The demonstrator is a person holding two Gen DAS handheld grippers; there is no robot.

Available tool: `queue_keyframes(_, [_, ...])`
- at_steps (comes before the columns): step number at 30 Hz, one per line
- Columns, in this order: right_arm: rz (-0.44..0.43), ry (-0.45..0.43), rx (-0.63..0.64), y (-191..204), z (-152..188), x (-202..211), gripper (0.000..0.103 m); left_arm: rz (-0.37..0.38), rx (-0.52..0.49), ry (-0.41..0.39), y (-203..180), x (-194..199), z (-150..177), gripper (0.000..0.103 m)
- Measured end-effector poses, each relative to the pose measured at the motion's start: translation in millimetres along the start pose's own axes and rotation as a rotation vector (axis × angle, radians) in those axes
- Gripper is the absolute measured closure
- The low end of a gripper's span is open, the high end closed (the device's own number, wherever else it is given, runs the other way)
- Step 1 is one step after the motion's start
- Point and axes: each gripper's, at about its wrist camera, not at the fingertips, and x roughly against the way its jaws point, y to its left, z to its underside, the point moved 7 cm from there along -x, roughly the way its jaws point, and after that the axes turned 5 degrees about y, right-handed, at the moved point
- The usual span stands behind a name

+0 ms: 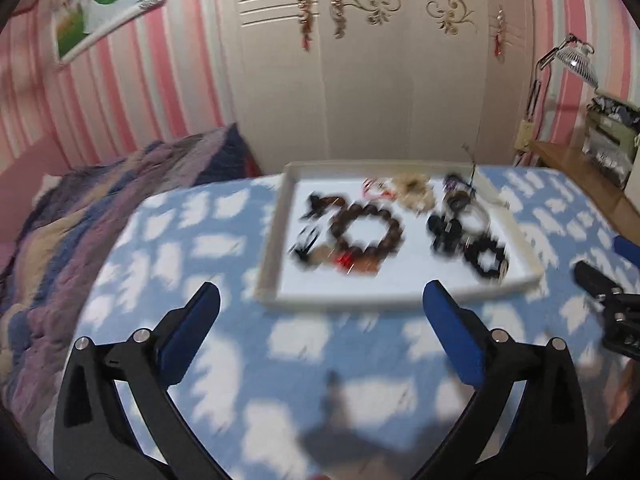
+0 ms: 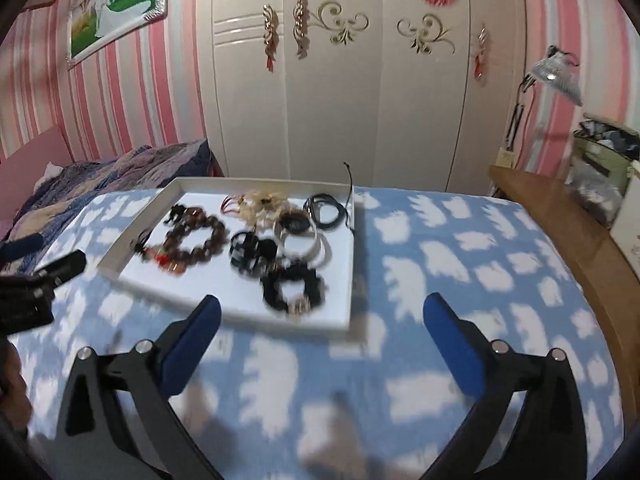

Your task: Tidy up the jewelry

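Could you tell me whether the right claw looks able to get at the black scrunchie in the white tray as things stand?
Probably yes. The right claw is open and empty, and the black scrunchie lies uncovered at the near edge of the white tray, just ahead of it, with only the low rim between.

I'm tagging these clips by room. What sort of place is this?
Most likely a home bedroom: a tall wardrobe against the wall, a rumpled quilt beside the cloud-print bedspread, and a framed picture.

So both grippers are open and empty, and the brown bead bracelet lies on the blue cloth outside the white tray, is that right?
Not quite. The brown bead bracelet lies inside the white tray, as the left wrist view shows. Both the left gripper and right gripper are open and empty.
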Motion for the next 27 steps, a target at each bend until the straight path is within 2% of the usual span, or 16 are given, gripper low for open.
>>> queue_keyframes(5, [-0.005,0.034,-0.002,3,50,37,0.002,-0.051,0.008,0.013,14,41,59,0.003])
queue_keyframes(8, [0.041,0.048,-0.027,1,71,49,0.002,-0.077,0.007,0.004,12,55,86,0.003])
queue_keyframes(13, [0.068,0.047,-0.042,5,96,68,0.002,-0.003,0.004,0.028,-6,66,121,0.003])
queue_keyframes(17, [0.078,0.053,-0.039,13,101,75,0.002,0.024,-0.006,0.049,-11,68,130,0.003])
queue_keyframes(27, [0.094,0.022,-0.041,14,98,87,0.002,0.058,0.01,0.025,-10,79,124,0.003])
